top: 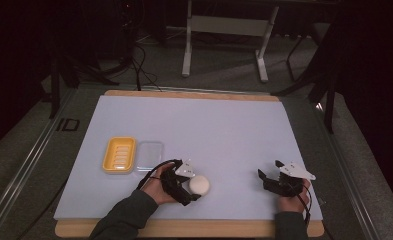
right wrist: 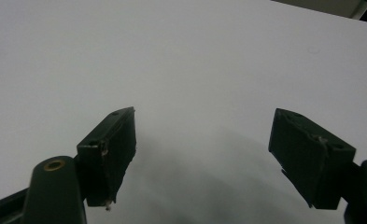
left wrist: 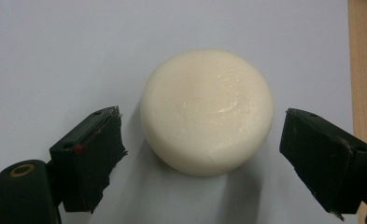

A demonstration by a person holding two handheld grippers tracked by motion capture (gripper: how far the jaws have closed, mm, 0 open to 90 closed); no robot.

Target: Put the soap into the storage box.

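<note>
The round soap [left wrist: 207,112] is creamy off-white and plain, lying on a pale lavender-grey table [top: 224,130] edged in light wood. Both the left tool [left wrist: 202,154] and the right tool [right wrist: 202,158] are black, while the soap dish [top: 119,154] is bright yellow and the lid [top: 149,154] beside it clear

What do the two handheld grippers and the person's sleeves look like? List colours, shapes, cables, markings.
Left gripper: black body, pale three-cornered plate on top, black cable looping behind; blocky black jaws, one with a small red mark, a brass-ringed hole below. Right gripper: same build, black cable. Sleeves: dark grey-green.
</note>
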